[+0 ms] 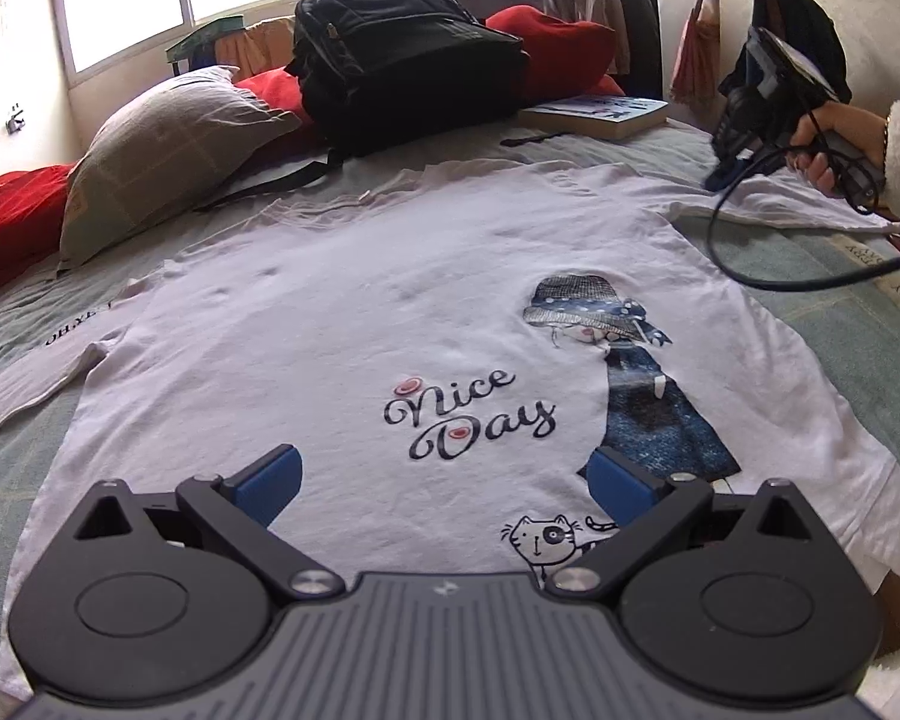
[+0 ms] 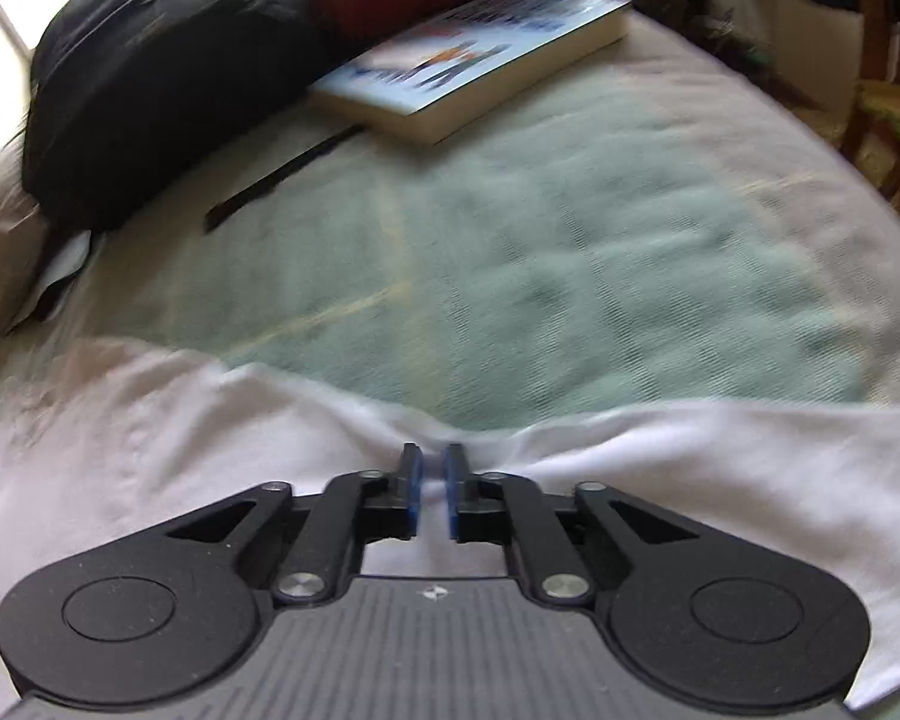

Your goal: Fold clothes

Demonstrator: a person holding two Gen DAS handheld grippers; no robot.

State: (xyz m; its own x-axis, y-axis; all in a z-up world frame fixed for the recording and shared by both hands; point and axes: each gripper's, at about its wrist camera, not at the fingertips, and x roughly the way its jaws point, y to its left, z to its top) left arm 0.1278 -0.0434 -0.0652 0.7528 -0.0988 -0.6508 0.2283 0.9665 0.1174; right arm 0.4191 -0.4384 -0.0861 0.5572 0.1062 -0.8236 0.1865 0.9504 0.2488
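Covering most of both views is a bed [image 1: 858, 324] spread with a pale green and grey blanket, and lying flat across it, face up, is a white T-shirt [image 1: 342, 312] printed with the words "Nice Day", a figure in a blue hat and dress, and a small cat near the hem. Sitting at the far end of the bed is a black backpack [image 1: 402, 54], leaning against red cushions [image 1: 558, 42], with a grey pillow [image 1: 168, 150] lying to its left and a thick paperback book [image 1: 600, 114] lying flat to its right. Hovering just above the shirt's hem is the left gripper [image 1: 444, 483], its blue-padded jaws standing wide apart with nothing between them. Working at the shirt's far sleeve is the right gripper [image 2: 432, 489], held by a hand [image 1: 822, 150] in a fluffy white sleeve; its jaws are drawn in narrow with white cloth of the shirt lying between the pads, which seem to be pinching a fold at the sleeve's edge. Trailing from it is a black cable [image 1: 750, 264], looping over the blanket.
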